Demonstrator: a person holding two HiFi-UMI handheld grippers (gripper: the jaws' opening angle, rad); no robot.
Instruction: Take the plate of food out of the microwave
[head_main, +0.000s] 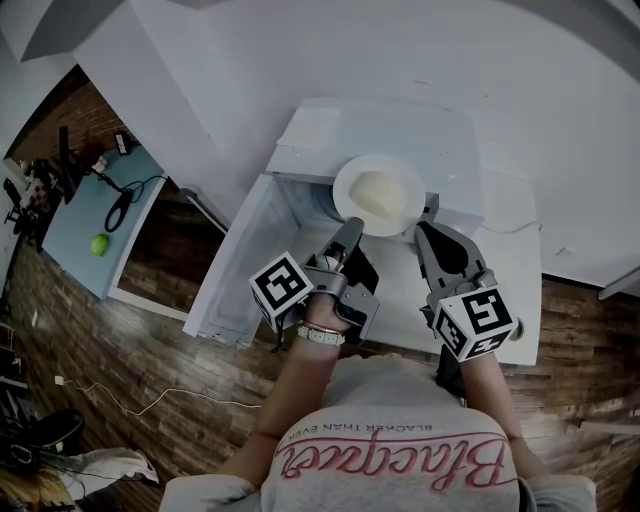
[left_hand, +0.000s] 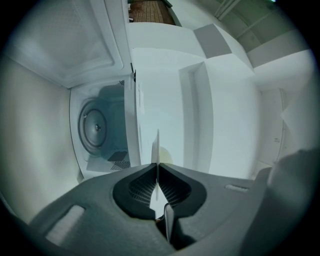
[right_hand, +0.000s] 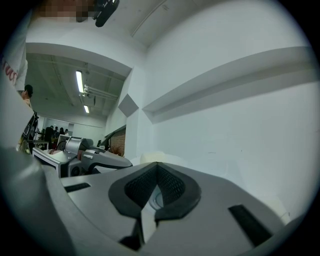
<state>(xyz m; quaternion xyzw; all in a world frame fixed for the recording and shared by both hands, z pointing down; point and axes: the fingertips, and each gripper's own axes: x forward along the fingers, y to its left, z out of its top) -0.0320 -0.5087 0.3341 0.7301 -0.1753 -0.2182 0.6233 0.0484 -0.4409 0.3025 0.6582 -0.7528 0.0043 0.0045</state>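
Both tools grasp the plate of food (head_main: 378, 195), mid-frame, outside the microwave (left_hand: 107, 102): left tool (head_main: 349, 230) and right tool (head_main: 428, 214) clenched on opposite rims. Keep it level, moving them together.

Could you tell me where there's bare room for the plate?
The microwave top right of the folded paper is bare, as is the white surface beside the right gripper. Crowded: around the plate, gripped also by the left gripper.

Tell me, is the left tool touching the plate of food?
Touching. The left gripper view shows the left tool with its jaws shut on the thin white rim of the plate.
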